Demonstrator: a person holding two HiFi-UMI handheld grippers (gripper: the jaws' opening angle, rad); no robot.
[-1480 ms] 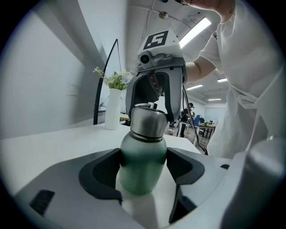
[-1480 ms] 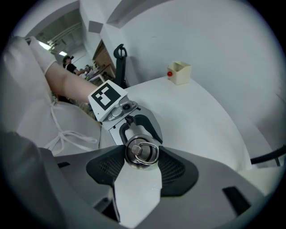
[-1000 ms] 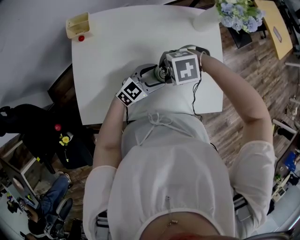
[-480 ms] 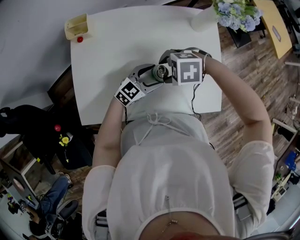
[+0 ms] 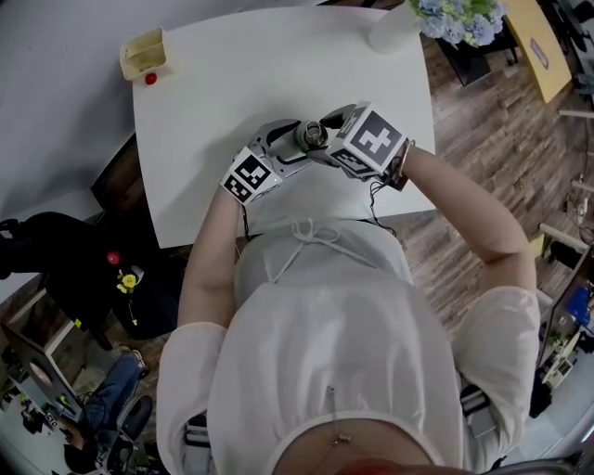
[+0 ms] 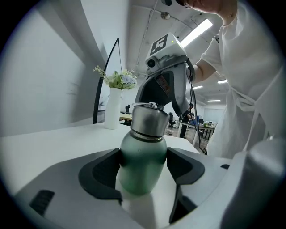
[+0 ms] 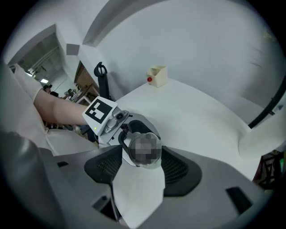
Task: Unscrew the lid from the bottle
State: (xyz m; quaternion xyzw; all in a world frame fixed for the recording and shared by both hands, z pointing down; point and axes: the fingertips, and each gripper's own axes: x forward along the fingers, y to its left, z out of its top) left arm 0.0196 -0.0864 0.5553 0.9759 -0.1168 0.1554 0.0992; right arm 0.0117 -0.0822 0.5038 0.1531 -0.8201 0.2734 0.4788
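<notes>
Item: green bottle point(image 6: 143, 156) with steel lid point(image 6: 149, 120), standing upright on the white worktop point(image 5: 213, 83) towards its near edge; I have my left claw point(image 6: 142, 172) clenched on the bottle's body. My right claw point(image 7: 143, 162) sits over the lid, its jaws opening on either side. Elsewhere on the worktop: a flower vase point(image 5: 390, 32) and a small box point(image 5: 144, 51) with a red ball point(image 5: 150, 79) beside it, at the far corners.

Frosted green bottle point(image 6: 140, 161) with a brushed silver lid point(image 6: 147, 120), white tabletop point(image 5: 232, 83), black-and-white square marker on the grey left gripper point(image 6: 143, 169), pale blue flowers point(image 5: 455, 19), cream box point(image 5: 142, 53), possibly a red ball point(image 5: 150, 79), brown wood-plank floor point(image 5: 473, 111)
</notes>
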